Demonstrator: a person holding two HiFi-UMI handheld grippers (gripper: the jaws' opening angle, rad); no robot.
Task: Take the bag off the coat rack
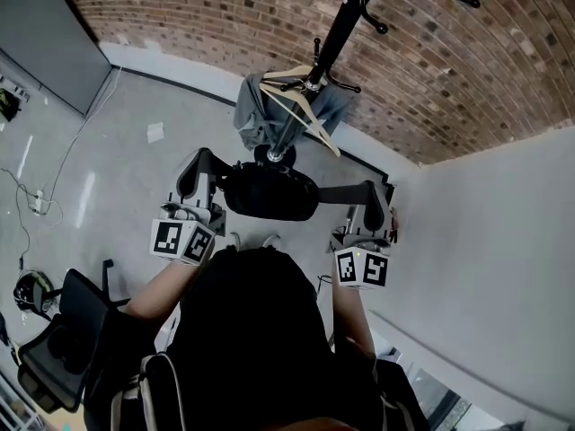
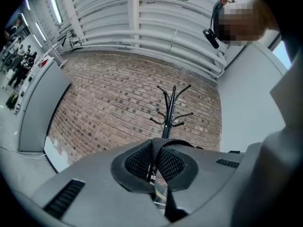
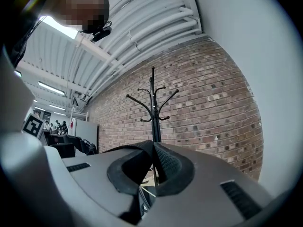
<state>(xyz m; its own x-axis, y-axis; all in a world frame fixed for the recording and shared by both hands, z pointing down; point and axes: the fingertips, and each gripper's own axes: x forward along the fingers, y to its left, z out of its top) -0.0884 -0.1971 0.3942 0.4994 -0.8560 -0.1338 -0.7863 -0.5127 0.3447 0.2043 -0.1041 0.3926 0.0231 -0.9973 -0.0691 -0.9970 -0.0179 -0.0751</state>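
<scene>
A black bag [image 1: 269, 192] hangs between my two grippers, in front of the black coat rack [image 1: 341, 25]. My left gripper [image 1: 205, 162] is shut on the bag's woven strap [image 2: 158, 148], which is pinched between its pads. On the other side, my right gripper [image 1: 370, 191] is shut on the strap's other end [image 3: 142, 150]. The rack stands straight ahead in the left gripper view [image 2: 168, 110] and in the right gripper view [image 3: 153, 103]. A wooden hanger [image 1: 305, 106] with a grey garment [image 1: 260, 115] hangs on the rack, just behind the bag.
A brick wall [image 1: 225, 16] runs behind the rack and a white wall [image 1: 503, 241] closes the right side. A grey panel [image 1: 45, 43] stands at far left. Cables [image 1: 36, 205] and a paper [image 1: 155, 132] lie on the floor; an office chair [image 1: 54, 348] is at lower left.
</scene>
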